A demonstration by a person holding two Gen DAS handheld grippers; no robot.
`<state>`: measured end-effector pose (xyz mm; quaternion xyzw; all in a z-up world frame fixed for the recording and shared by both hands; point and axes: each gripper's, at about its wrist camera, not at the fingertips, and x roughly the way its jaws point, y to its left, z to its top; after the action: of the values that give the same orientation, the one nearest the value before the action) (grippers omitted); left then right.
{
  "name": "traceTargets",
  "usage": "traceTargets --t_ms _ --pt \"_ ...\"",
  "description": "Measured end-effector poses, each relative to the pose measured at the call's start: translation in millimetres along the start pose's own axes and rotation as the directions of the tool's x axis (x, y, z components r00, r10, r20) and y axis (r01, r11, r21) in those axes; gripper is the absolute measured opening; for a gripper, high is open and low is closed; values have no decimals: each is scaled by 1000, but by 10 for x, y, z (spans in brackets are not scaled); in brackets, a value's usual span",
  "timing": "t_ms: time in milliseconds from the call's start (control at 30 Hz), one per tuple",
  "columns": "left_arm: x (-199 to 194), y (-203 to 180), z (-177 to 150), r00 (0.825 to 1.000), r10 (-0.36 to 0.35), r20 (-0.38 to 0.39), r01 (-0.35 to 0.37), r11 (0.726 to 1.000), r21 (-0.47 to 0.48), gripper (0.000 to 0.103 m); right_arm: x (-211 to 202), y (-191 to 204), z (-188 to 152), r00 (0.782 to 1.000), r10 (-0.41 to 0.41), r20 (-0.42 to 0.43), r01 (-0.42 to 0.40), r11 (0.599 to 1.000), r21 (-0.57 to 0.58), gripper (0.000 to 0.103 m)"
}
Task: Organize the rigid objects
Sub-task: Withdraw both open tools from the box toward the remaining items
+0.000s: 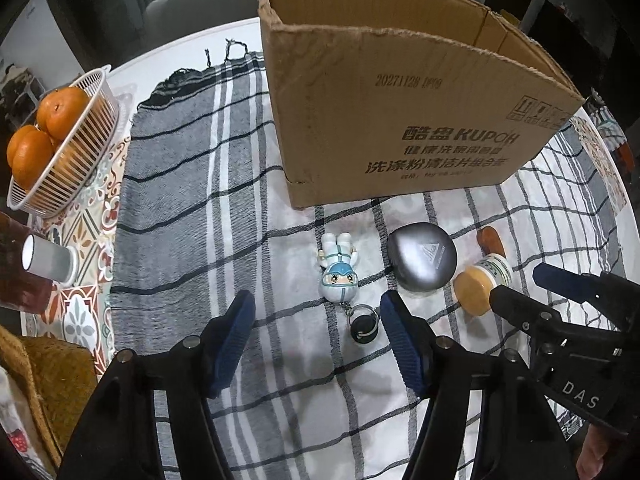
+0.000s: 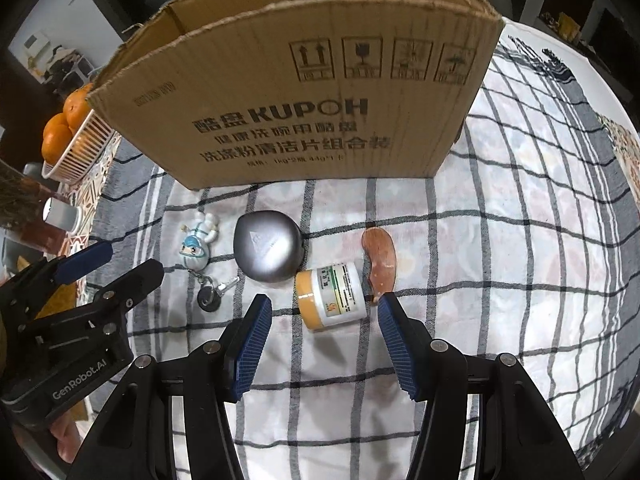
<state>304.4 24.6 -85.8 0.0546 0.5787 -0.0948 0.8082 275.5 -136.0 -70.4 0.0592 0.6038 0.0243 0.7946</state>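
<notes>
Beyond both hand-held grippers stands an open-topped cardboard box (image 1: 400, 120), upright on the checked cloth (image 1: 192, 184) that covers the counter (image 1: 188, 44); its interior is not visible from either view. Far left of the left hand-held gripper (image 1: 316, 336), a white slatted basket (image 1: 72, 160) holds oranges (image 1: 44, 136), with a white cup (image 1: 48, 258) lying on its side nearer in.

Left hand-held gripper: released, jaws wide apart, nothing between them. Just ahead of its tips lies an astronaut figurine (image 1: 338, 268), on its back, with a keyring and black disc (image 1: 363, 326) trailing toward the right finger.

Right hand-held gripper (image 2: 324, 326): released, jaws wide apart. A white jar with a tan lid (image 2: 330, 296) lies on its side just ahead of the gap, apart from both pads. A grey rounded case (image 2: 268, 250) touches the jar on the left; a reddish-brown curved piece (image 2: 380, 260) lies just beside the jar on the right.

Right of the right hand-held gripper the cloth runs bare to the counter's curved edge.
</notes>
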Motion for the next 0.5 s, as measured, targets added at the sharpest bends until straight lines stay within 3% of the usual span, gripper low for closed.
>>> traceTargets --t_ms 500 --pt "315 -88 95 998 10 -55 -11 1000 -22 51 248 -53 10 999 8 -32 -7 1000 26 55"
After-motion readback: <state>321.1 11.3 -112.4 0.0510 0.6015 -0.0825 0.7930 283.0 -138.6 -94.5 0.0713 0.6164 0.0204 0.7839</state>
